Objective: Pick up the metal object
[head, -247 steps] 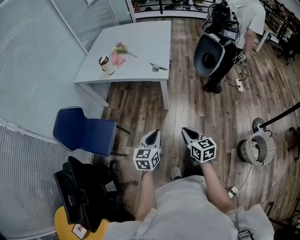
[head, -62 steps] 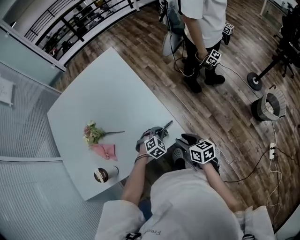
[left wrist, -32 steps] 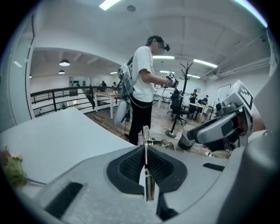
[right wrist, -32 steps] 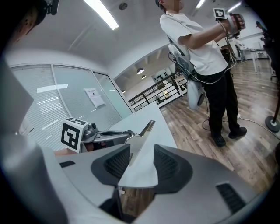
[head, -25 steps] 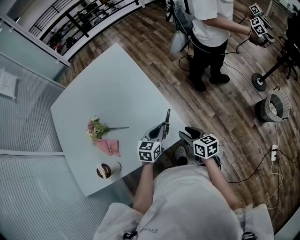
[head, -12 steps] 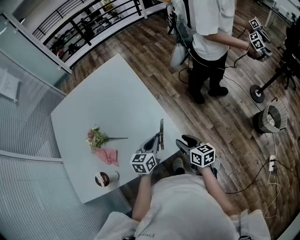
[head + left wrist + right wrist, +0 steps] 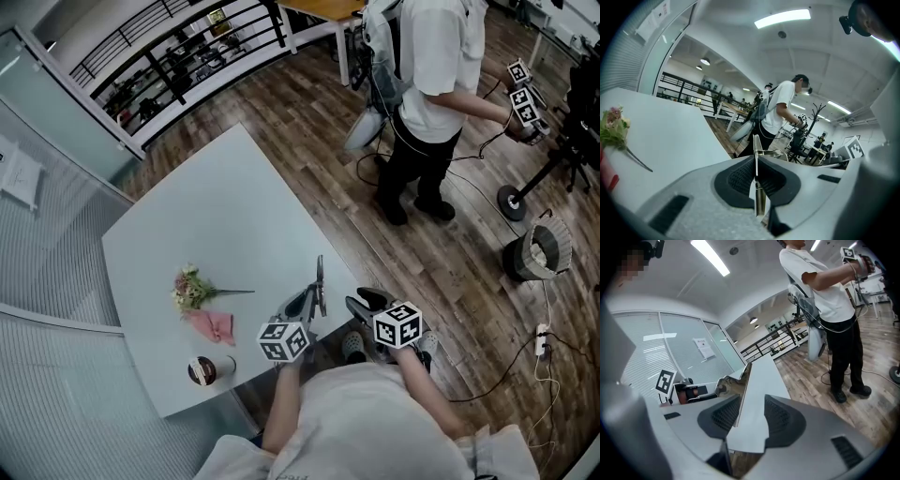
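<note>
The metal object is a thin, shiny tool, held upright above the near edge of the white table. My left gripper is shut on its lower part. In the left gripper view the metal object shows edge-on, pinched between the dark pads, with its tip rising past my left gripper. My right gripper hovers just right of the left one, off the table's edge. In its own view my right gripper stands open, with only the table seen through the gap.
A small flower bunch, a pink cloth and a paper cup lie on the table's left part. A person holding other grippers stands on the wood floor beyond. A round basket-like stand and cables are at right.
My left gripper has kept its hold on the metal object and drawn it slightly back toward me, still upright. The standing person has shifted to the right.
</note>
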`<state>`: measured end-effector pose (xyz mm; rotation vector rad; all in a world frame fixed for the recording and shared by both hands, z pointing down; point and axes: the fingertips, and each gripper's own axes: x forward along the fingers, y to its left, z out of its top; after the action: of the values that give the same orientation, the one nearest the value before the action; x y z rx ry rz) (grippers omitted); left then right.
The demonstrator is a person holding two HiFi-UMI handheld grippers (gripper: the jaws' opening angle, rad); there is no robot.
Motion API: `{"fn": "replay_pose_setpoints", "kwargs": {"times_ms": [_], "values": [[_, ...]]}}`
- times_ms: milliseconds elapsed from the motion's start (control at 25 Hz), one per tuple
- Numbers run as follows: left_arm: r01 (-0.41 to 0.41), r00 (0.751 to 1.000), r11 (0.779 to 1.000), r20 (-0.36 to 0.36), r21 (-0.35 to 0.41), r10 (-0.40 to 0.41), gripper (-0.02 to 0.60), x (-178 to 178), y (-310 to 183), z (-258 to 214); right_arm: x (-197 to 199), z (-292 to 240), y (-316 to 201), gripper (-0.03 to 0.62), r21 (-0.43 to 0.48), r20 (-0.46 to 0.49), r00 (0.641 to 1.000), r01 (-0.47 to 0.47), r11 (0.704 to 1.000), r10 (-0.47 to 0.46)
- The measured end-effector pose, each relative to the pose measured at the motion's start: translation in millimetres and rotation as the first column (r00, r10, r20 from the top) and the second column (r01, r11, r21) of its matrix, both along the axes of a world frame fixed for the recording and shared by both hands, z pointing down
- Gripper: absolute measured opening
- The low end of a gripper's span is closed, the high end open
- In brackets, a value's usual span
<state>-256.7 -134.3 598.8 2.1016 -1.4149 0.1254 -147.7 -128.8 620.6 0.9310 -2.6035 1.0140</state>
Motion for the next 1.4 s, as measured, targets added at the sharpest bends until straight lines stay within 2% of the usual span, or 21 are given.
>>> {"fn": "replay_pose_setpoints", "kwargs": {"times_ms": [560, 760, 840, 960, 1400], "values": [[-0.026, 1.000, 1.000, -0.004, 0.002, 0.026, 0.011, 0.7, 10.2, 10.1, -2.9, 10.6, 11.2, 0.155, 0.001, -0.014, 1.000, -0.009, 1.000, 0.009], [-0.029, 1.000, 1.000, 0.002, -0.002, 0.029, 0.011, 20.2, 13.0, 8.9, 13.7, 10.5, 16.0, 0.146, -0.002, -0.005, 1.000, -0.010, 1.000, 0.010], [-0.027, 1.000, 1.000, -0.005, -0.003, 0.027, 0.011, 13.9, 13.9, 11.4, 9.1, 12.9, 18.7, 0.143, -0.004, -0.013, 1.000, -0.008, 1.000, 0.008], [-0.030, 1.000, 1.000, -0.009, -0.009, 0.030, 0.011, 5.6, 16.3, 15.7, 2.6, 16.2, 24.0, 0.134, -0.011, -0.022, 1.000, -0.011, 1.000, 0.011], [-0.063, 0.998, 0.998, 0.000, -0.026, 0.063, 0.011, 19.1, 17.8, 20.6, 24.3, 21.0, 29.2, 0.080, -0.020, -0.028, 0.998, -0.063, 0.998, 0.062]]}}
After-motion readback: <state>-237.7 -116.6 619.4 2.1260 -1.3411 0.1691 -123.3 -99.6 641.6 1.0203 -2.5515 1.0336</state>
